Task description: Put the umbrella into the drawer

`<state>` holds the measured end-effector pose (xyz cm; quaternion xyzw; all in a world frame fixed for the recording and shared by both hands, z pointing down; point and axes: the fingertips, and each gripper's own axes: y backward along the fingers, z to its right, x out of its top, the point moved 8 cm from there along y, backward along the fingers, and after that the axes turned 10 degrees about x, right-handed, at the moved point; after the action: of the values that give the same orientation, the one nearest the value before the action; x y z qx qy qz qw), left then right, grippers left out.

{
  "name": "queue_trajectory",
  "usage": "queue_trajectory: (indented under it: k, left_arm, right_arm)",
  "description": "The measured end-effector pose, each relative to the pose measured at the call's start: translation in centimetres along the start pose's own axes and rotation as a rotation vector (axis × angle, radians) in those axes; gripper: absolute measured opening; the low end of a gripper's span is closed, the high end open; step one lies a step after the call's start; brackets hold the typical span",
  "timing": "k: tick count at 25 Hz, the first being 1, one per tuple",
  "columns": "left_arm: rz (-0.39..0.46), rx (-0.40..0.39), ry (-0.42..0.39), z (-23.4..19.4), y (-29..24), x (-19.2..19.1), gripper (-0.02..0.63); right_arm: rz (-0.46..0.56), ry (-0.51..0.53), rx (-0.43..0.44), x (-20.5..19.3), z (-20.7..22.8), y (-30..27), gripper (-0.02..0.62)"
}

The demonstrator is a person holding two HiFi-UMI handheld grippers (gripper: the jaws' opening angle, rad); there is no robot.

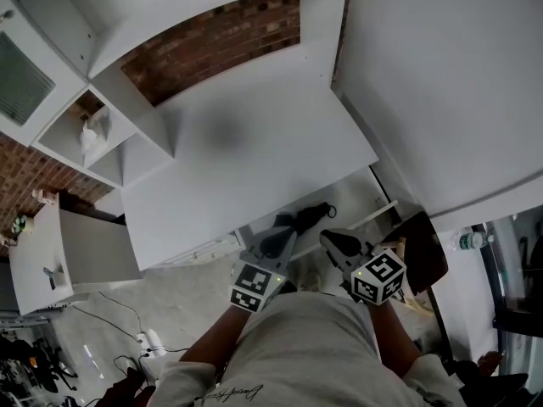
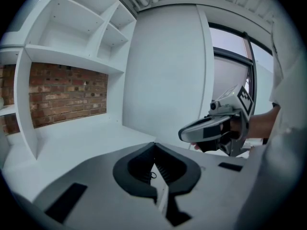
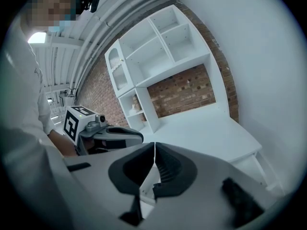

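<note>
A folded black umbrella lies in the open drawer under the front edge of the white desk. Both grippers hover side by side just in front of and above the drawer. My left gripper is shut with nothing between its jaws, which meet in the left gripper view. My right gripper is shut and empty too, its jaws touching in the right gripper view. Each gripper view shows the other gripper beside it, but neither shows the umbrella.
A white shelf unit stands at the desk's left, with a brick wall behind. A white cabinet juts out at lower left. A dark chair and a bottle are at right, and cables lie on the floor.
</note>
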<state>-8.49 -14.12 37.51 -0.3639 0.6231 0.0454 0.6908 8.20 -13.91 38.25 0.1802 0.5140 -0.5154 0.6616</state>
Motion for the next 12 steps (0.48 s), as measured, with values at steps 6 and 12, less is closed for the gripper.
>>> queue_trajectory:
  k: [6,12]
  left_arm:
    - [0.005,0.008,0.011,-0.75,0.58,0.46,0.015]
    - [0.003,-0.006,0.023,-0.60,0.75,0.61,0.015]
  right_arm:
    - [-0.012,0.014,0.014,0.34,-0.60,-0.41,0.028]
    - [-0.010,0.010,0.015,0.19,-0.92,-0.59,0.028]
